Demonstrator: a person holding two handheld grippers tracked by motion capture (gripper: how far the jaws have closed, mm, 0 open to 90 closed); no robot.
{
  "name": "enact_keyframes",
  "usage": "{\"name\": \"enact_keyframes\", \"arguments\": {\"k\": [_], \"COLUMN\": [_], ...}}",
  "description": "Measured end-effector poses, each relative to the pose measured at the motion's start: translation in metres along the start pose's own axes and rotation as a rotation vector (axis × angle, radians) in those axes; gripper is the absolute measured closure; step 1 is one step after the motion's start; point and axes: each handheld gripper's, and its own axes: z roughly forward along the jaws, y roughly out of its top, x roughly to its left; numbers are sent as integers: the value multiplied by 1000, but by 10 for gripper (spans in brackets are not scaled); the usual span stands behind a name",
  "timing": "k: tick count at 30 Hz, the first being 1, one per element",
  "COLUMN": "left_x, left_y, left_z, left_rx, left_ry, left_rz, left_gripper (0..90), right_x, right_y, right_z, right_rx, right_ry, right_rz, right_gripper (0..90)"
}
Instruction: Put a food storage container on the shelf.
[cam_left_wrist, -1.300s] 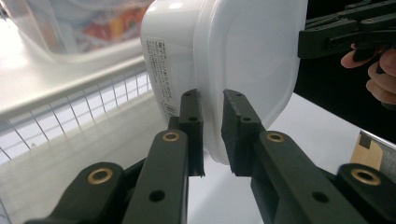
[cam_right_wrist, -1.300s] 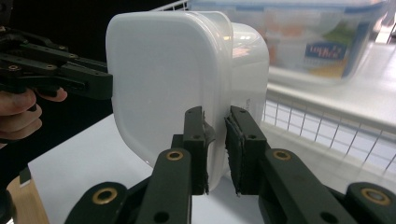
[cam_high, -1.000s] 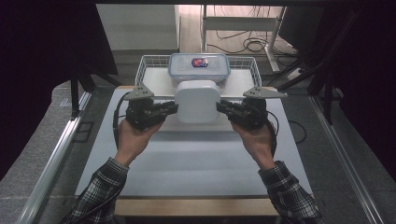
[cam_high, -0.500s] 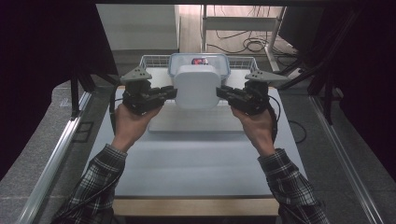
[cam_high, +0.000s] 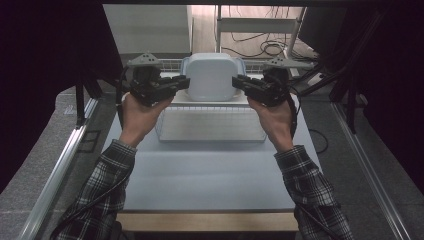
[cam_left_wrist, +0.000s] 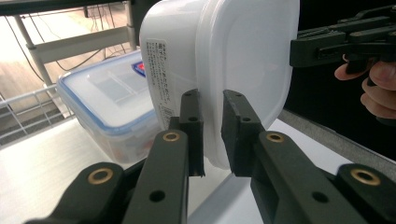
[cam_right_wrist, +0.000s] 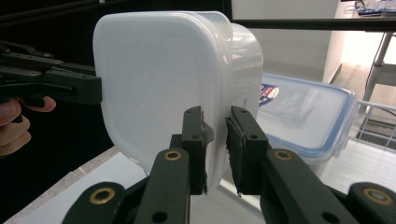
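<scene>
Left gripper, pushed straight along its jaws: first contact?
The white container it already clamps at the rim; the left gripper can't advance without pushing it. Beyond that, likely the right gripper, depth unclear.

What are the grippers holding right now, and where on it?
Both hold one white lidded container, lifted above the table. The left gripper and the right gripper each pinch its protruding lid rim, on opposite sides.
</scene>
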Motion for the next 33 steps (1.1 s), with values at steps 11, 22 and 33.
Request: {"name": "enact_keyframes", "arguments": {"k": [11, 22, 33], "left_x": [11, 20, 24], "left_y": [8, 12, 19], "left_z": [10, 17, 25], "left_rx": [-4, -2, -2], "left_ry": [0, 0, 30], "left_rz": [-25, -40, -39], "left_gripper": [794, 785, 779], "right_x": [-8, -14, -19], "right_y": [11, 17, 23], "right_z": [11, 18, 25], "right_rx": [-4, -8, -13], "right_ry": [-25, -35, -54], "right_rz": [16, 38, 60], "right_gripper": [767, 762, 742]}}
